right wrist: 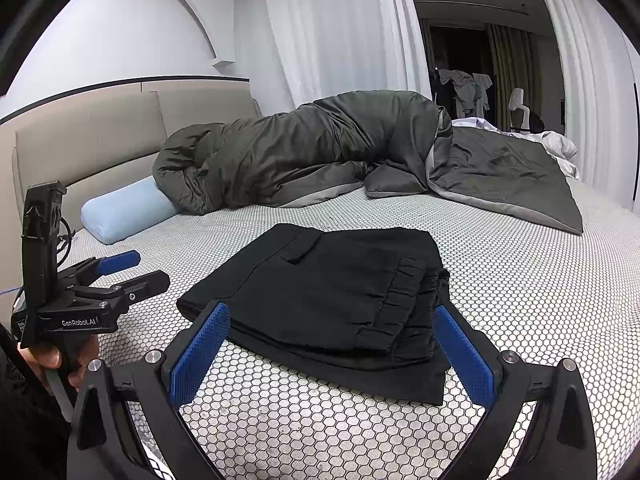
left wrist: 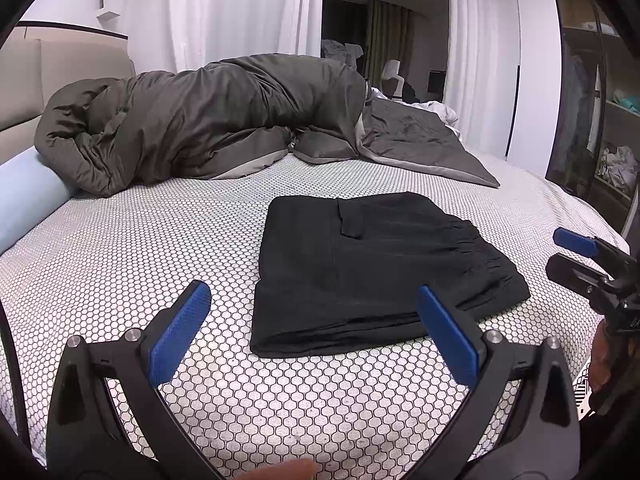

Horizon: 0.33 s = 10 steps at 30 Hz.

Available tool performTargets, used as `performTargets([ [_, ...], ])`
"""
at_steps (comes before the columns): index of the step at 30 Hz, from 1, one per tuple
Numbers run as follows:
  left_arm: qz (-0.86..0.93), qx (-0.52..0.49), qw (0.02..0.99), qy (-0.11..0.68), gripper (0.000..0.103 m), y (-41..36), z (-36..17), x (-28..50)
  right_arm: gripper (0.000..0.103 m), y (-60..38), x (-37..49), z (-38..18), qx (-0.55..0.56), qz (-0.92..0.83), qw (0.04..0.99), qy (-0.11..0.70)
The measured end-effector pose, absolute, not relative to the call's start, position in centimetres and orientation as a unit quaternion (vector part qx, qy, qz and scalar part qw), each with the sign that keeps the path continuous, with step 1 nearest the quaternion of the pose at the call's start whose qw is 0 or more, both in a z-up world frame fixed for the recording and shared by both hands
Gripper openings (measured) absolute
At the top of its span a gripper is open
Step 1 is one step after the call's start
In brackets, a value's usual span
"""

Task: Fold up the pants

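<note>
left wrist view: left claw [left wrist: 314,332] is hovering low over the bed [left wrist: 132,248], released, jaws standing wide apart with nothing between them. its right finger is overlapping the near right part of the pants [left wrist: 372,268] in the picture; cannot tell if it is touching. a fingertip [left wrist: 288,470] is showing at the bottom edge. right claw [left wrist: 560,254] is poking in from the right edge, just beside the waistband end of the pants, gripping nothing; a hand [left wrist: 606,356] is holding its handle lower right. a dark grey duvet [left wrist: 208,124] is lying bunched across the far side of the bed, a light blue pillow [left wrist: 28,200] is sitting at far left, and white curtains [left wrist: 240,8] are hanging behind. nothing is standing between the claws and the pants. the pants are lying folded into a flat black rectangle on the honeycomb-pattern sheet, pocket flap up, elastic waistband to the right.

right wrist view: right claw [right wrist: 330,354] is sitting released, wide apart, framing the near edge of the pants [right wrist: 328,296]. left claw [right wrist: 144,268] is coming in from the left, also empty, just beside the pants' left corner, with a hand [right wrist: 60,360] on its grip. duvet [right wrist: 304,148] and pillow [right wrist: 124,210] are lying behind, against the headboard [right wrist: 88,140]. the pants are stacked in layers, gathered waistband facing near right, one bottom layer sticking out towards the camera.
</note>
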State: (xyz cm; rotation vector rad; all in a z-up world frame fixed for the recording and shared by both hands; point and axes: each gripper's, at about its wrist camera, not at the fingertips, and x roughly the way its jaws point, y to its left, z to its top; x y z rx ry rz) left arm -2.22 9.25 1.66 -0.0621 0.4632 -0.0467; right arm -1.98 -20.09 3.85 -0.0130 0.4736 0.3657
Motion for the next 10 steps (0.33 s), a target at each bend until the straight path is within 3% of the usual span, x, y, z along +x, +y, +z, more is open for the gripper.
performTargets([
  [10, -0.025, -0.021, 0.973, 0.229, 0.102, 9.83, 1.54, -2.17, 0.103, -20.16, -1.95, 3.89, -0.008, 0.181, 0.955, 0.233],
])
